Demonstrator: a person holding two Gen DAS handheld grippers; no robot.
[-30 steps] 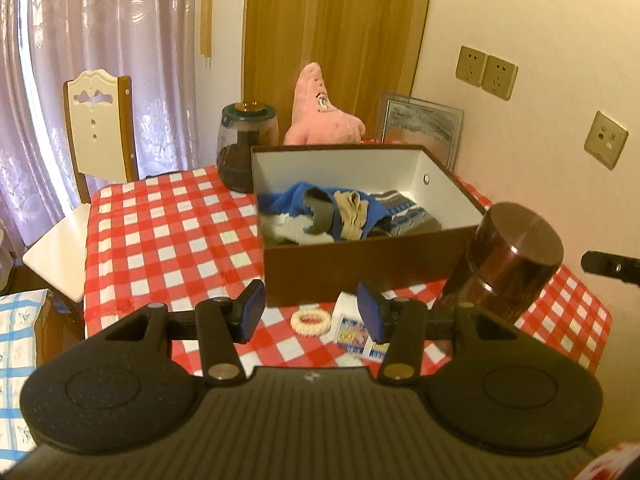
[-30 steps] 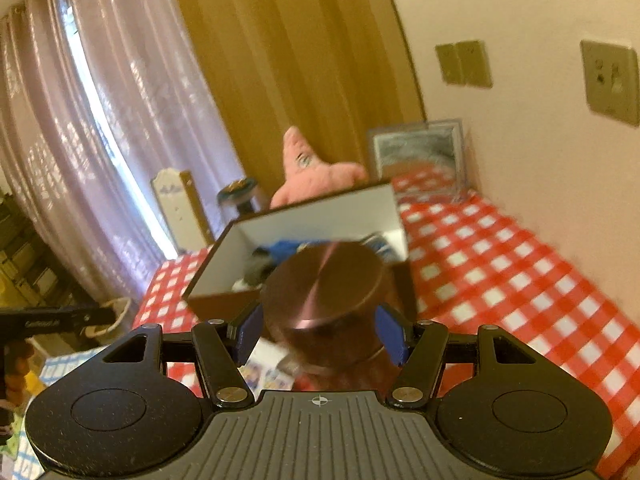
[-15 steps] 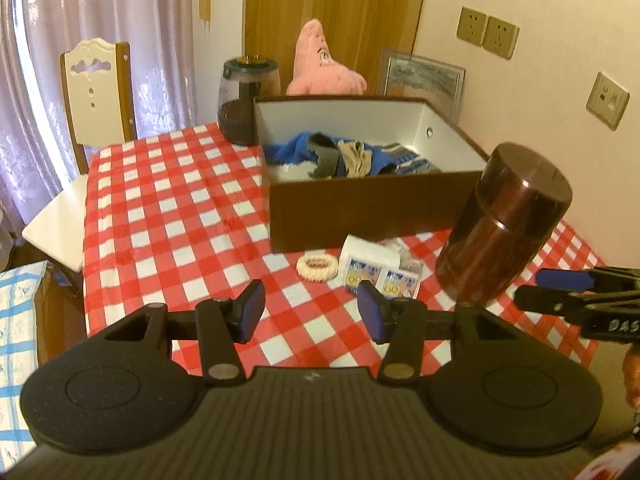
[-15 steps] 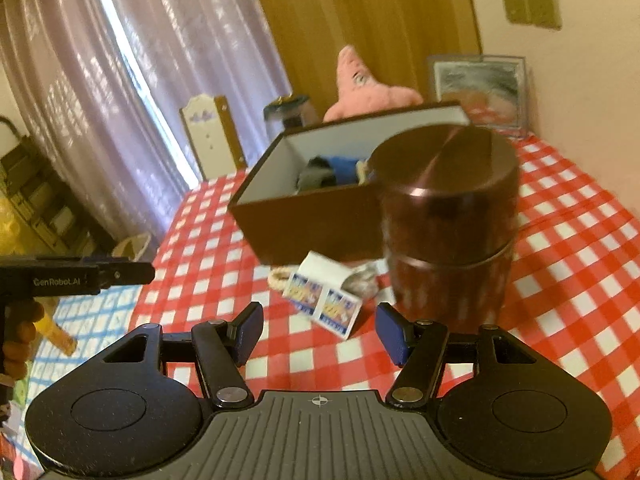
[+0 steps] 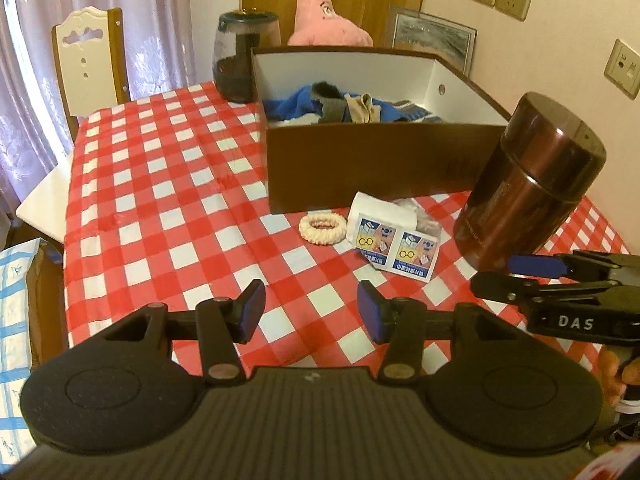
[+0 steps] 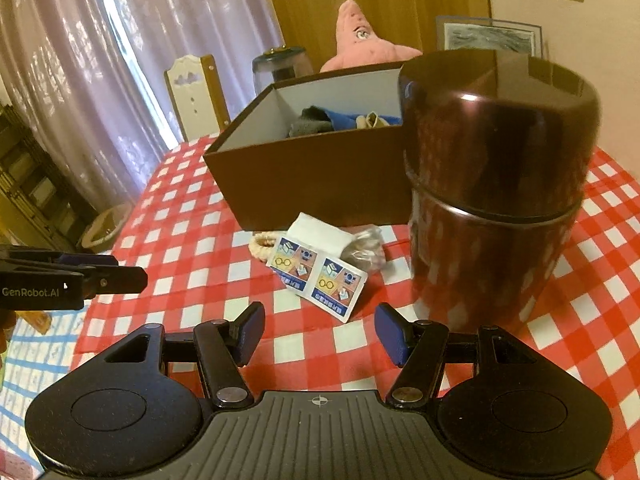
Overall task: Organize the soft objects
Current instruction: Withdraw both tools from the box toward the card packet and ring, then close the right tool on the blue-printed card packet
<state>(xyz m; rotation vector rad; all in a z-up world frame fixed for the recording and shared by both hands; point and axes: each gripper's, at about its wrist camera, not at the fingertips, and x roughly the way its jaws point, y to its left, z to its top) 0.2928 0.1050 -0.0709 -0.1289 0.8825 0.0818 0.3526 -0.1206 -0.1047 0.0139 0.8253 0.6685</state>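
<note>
Two grippers, the left gripper (image 5: 311, 312) and the right gripper (image 6: 320, 334), hover with fingers parted and empty over a red-checked tabletop (image 5: 160, 200), where a cream hair scrunchie (image 5: 323, 229) lies beside tissue packets (image 5: 394, 246) before a brown box (image 5: 360, 168) holding folded socks (image 5: 340, 108), near a brown canister (image 6: 496, 184).

We see a glossy brown canister (image 6: 496, 184), perhaps metal, a fuzzy pink plush (image 5: 324, 20) at twelve o'clock, and a smooth checked tablecloth (image 5: 160, 200).
</note>
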